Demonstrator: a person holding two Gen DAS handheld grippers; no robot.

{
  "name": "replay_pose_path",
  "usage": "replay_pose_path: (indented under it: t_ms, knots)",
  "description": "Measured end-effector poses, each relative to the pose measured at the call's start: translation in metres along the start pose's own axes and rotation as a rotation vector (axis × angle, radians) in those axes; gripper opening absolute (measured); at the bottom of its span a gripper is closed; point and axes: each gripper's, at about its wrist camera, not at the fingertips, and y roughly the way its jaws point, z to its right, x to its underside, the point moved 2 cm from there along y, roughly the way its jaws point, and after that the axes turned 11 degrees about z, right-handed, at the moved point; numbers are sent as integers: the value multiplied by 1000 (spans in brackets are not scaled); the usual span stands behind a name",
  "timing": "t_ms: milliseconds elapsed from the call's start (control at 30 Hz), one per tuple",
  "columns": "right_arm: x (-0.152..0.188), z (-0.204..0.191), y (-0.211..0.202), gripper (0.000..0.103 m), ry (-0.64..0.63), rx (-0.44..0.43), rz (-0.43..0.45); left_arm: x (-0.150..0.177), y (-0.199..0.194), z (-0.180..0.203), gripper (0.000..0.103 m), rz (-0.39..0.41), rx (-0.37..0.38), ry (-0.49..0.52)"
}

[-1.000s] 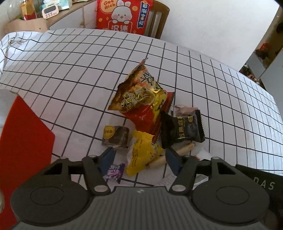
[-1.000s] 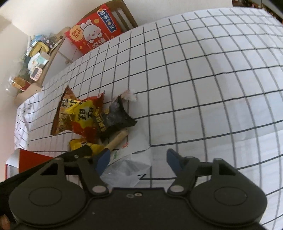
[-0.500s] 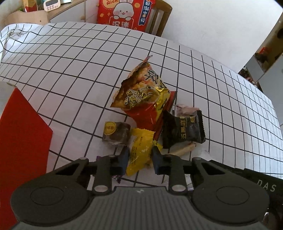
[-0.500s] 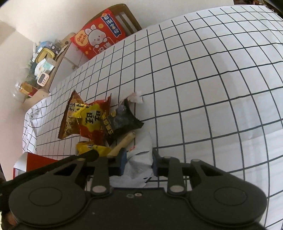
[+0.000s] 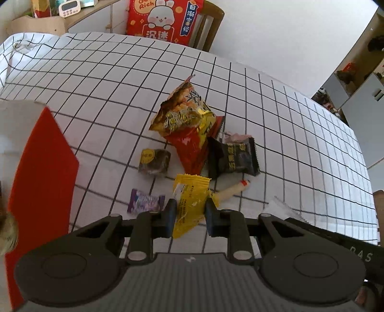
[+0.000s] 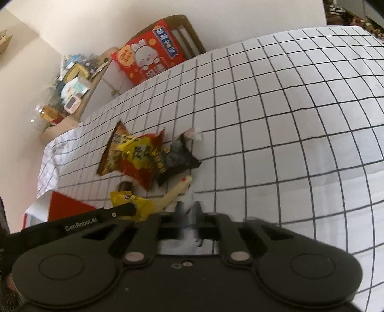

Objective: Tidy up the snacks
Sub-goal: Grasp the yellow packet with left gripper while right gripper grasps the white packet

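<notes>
My left gripper (image 5: 189, 211) is shut on a yellow snack packet (image 5: 189, 199) and holds it just above the checked tablecloth (image 5: 96, 79). My right gripper (image 6: 189, 211) is shut on a white packet (image 6: 189, 216); the same packet shows at the right in the left wrist view (image 5: 283, 211). On the cloth lie a red and yellow chip bag (image 5: 189, 129), a black packet (image 5: 236, 158), a brown wrapped cake (image 5: 154, 162), a purple candy (image 5: 145, 204) and a sausage stick (image 5: 231, 192).
A red and white box (image 5: 40, 168) stands at the left table edge. A red rabbit gift box (image 5: 165, 21) sits on a wooden chair (image 5: 208, 26) behind the table. A cluttered sideboard (image 6: 76, 81) runs along the far wall.
Both grippers closed from open: the left on the yellow packet, the right on the white packet. Both have lifted a little, and the purple candy is uncovered.
</notes>
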Motion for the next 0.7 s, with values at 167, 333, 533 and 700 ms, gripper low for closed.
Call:
replay_pose_path:
  t_ms: [167,333,533,700]
  knots:
    - [9,-3,-14,5,-43,-6,-8,7,-22,-1,24,3,21,1]
    - [15,-13,-36,4,-80,-46,-5,16,-50,-1,24,17,46,11]
    - [20,-27,-64,4,-124,-84,14,23,-83,-2,24,33,56,34]
    - [21,-43,-83,4,-150,-116,30,27,-111,-11,24,49,62,53]
